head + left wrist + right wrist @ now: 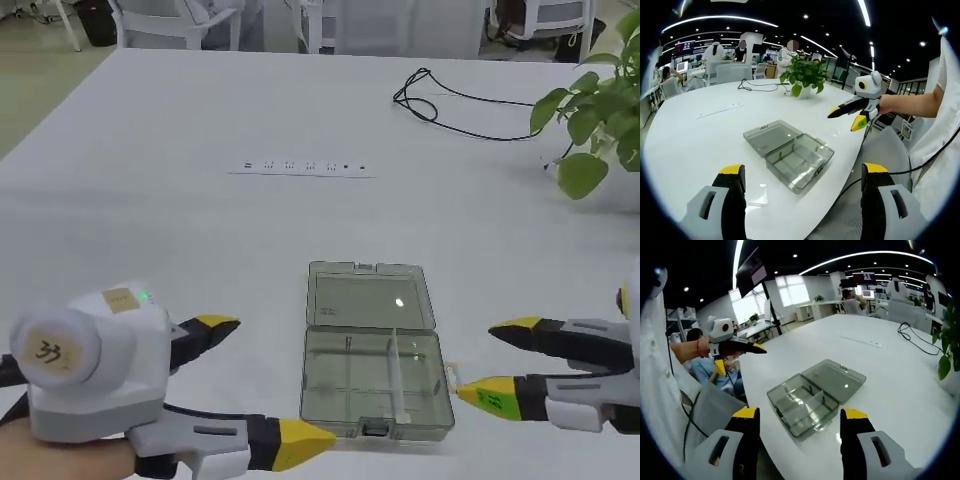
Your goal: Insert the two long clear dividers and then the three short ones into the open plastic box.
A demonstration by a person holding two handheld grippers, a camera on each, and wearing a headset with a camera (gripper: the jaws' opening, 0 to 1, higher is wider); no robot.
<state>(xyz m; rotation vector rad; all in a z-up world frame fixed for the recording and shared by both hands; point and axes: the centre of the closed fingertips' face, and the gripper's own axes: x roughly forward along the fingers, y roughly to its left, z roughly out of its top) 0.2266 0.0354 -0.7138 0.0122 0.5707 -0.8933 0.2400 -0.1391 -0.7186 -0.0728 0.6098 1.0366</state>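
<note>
White table (200,230): open smoky box (338,396), lid (368,298) flat

Three cameras looking at one box
The head view is looking forward and down over the worktop (200,120), with the box (372,350) close at bottom centre. The left gripper view is facing across the box from one side, low and near, catching the right gripper (842,122) beyond it; the right gripper view is facing back from the other side, catching the left gripper (742,361). All three are sharing the box and the plant (600,110).
</note>
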